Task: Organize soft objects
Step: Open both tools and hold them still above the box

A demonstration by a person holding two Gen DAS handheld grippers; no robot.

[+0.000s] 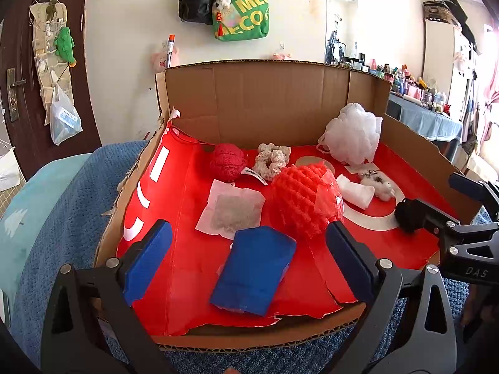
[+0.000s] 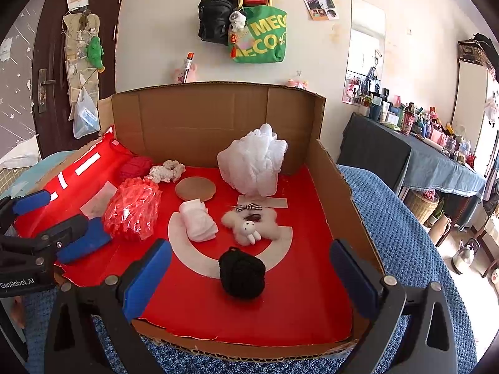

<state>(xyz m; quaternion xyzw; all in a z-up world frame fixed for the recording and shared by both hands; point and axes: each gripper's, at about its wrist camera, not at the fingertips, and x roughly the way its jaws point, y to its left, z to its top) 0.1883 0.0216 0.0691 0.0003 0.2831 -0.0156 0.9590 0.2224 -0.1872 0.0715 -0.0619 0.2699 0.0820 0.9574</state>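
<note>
A cardboard box (image 1: 265, 93) lined in red holds several soft things. A blue folded sponge cloth (image 1: 254, 274) lies near the front, between the fingers of my open left gripper (image 1: 249, 229), which do not touch it. Behind it are a red foam net (image 1: 304, 199), a white sachet (image 1: 232, 212), a red knitted ball (image 1: 227, 160), a cream scrunchie (image 1: 271, 157) and a white bath pouf (image 2: 254, 163). A black yarn ball (image 2: 241, 272) sits between the spread fingers of my open right gripper (image 2: 249, 246). Beyond it lie a fluffy bunny clip (image 2: 249, 226) and a folded white cloth (image 2: 199, 221).
The box rests on a blue knitted blanket (image 2: 405, 233). A cardboard disc (image 2: 195, 188) lies on the box floor. Its back and right walls stand high; the front edge is low. Bags (image 2: 259, 37) hang on the wall behind, and a cluttered table (image 2: 436, 152) stands at the right.
</note>
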